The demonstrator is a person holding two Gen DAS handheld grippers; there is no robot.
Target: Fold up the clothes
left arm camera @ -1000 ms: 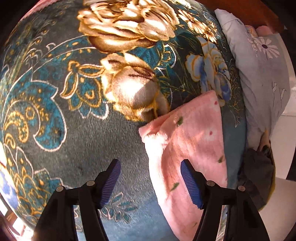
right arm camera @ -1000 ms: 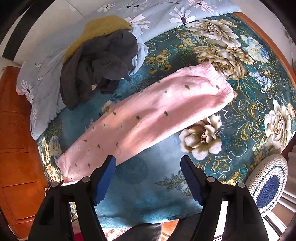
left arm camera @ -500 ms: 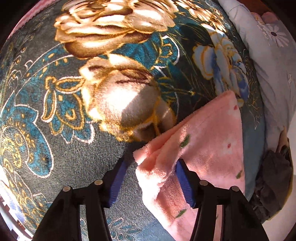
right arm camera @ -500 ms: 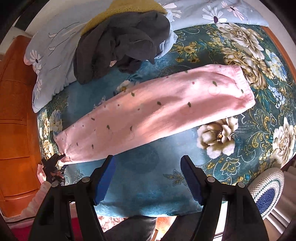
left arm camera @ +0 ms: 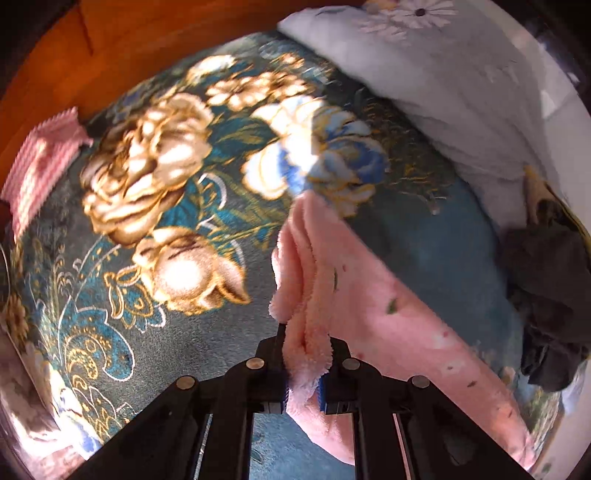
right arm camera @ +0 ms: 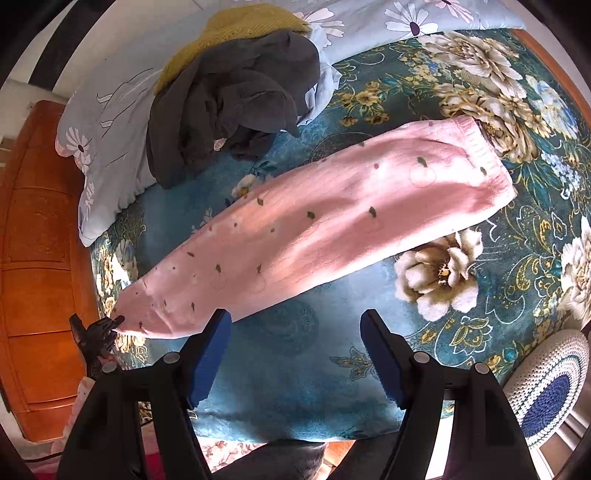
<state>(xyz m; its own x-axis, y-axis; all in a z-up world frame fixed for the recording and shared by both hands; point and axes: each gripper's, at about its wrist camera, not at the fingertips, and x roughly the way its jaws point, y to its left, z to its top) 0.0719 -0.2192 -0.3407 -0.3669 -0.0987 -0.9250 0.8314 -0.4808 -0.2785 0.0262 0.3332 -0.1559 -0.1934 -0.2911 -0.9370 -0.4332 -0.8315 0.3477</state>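
Observation:
Pink fleece trousers (right arm camera: 325,229) with small leaf prints lie folded lengthwise in a long strip across the teal floral blanket (right arm camera: 517,177), waistband at the far right. In the left wrist view my left gripper (left arm camera: 303,354) is shut on the leg-end hem of the pink trousers (left arm camera: 369,295) and holds that end lifted off the blanket (left arm camera: 155,206). The left gripper (right arm camera: 96,334) also shows small at the trousers' left end in the right wrist view. My right gripper (right arm camera: 295,354) hangs open above the blanket's near side, holding nothing.
A heap of dark grey clothes (right arm camera: 236,99) with a mustard-yellow garment (right arm camera: 236,33) lies on a pale blue daisy-print pillow (right arm camera: 110,122) behind the trousers. An orange wooden bed frame (right arm camera: 33,236) runs along the left. A crocheted white-and-blue stool (right arm camera: 546,387) stands at the lower right.
My left gripper moved onto the trousers' hem, shut on it and lifted that end. My right gripper stayed open and shifted slightly over the blanket.

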